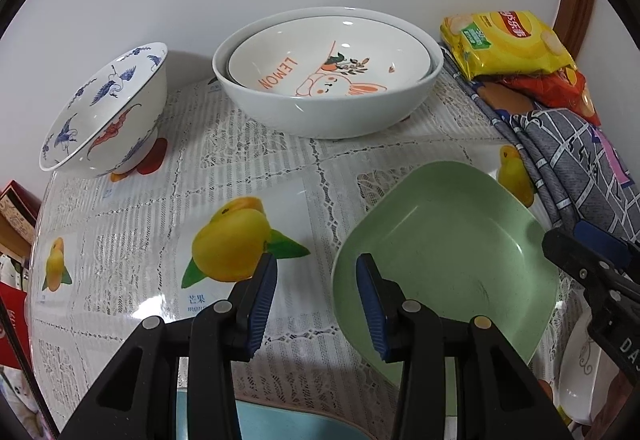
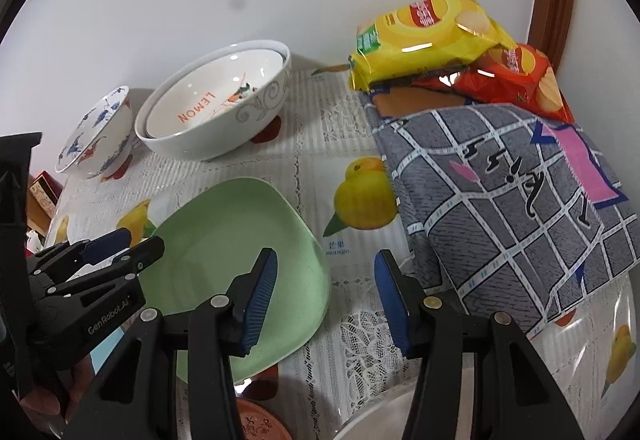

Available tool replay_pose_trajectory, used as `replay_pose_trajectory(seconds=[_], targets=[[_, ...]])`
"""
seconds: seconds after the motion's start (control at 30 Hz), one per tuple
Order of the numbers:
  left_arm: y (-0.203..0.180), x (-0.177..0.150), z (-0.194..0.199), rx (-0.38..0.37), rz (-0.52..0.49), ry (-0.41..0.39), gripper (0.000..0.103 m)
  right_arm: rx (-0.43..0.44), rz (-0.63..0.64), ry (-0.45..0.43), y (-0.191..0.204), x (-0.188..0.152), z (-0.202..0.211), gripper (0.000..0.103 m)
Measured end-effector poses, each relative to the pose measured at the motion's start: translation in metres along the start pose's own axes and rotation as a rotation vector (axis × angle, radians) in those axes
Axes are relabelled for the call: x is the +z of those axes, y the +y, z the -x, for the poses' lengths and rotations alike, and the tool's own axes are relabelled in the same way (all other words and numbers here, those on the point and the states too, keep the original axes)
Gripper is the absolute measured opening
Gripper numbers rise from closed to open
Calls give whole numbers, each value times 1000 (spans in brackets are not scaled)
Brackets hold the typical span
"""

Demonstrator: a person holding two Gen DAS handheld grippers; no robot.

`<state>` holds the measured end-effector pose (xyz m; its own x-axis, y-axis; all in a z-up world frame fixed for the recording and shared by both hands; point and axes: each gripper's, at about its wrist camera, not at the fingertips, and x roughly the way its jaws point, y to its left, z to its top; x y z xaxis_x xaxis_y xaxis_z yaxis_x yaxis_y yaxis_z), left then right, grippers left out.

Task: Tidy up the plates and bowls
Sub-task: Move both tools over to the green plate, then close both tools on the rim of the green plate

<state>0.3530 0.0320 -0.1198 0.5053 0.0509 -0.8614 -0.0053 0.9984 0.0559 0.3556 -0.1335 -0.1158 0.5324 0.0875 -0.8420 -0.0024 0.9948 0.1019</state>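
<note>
A square pale green plate (image 1: 444, 260) (image 2: 236, 240) lies flat on the fruit-print tablecloth. My left gripper (image 1: 318, 304) (image 2: 130, 242) hangs open over its left rim, pads apart and pressing nothing. My right gripper (image 2: 326, 300) (image 1: 576, 244) is open at the plate's right rim, which runs between its fingers without contact that I can see. At the back stands a large white bowl (image 1: 332, 116) (image 2: 224, 136) with a "LEMON" dish (image 1: 320, 64) (image 2: 208, 108) nested inside. Left of it sits a bowl with blue and red patterns (image 1: 108, 112) (image 2: 96, 136).
Yellow (image 1: 508, 40) (image 2: 424, 36) and red (image 2: 520, 76) chip bags rest on a grey checked cloth (image 1: 572, 168) (image 2: 500, 192) at the right. A white dish (image 1: 576, 380), a light blue plate (image 1: 272, 424) and a terracotta dish (image 2: 260, 420) lie near the front edge. Boxes (image 1: 16, 216) stand far left.
</note>
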Motion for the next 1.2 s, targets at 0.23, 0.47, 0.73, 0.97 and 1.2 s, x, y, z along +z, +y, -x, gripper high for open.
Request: replay_pose_trajectory(seconds=[0.23,0.47,0.73,0.97,1.2], targets=[[2,0,-4,0,4,6,39,-5,3,73,0,-1,-14,33],[1,-2,-12,-30,10,38,34,-30,-19,95,-5,-2,-19,18],[-6,-5,-20,-27,-11,59,27,-52,-17,118,-5,-2,-24,17],[-9,-4,-25,-40,-12,64,26,-72,-8,120,0,-3,-24,15],[-14,-5,-28,-62,-15,59,26,-87,6,118,4,-5,-25,15]])
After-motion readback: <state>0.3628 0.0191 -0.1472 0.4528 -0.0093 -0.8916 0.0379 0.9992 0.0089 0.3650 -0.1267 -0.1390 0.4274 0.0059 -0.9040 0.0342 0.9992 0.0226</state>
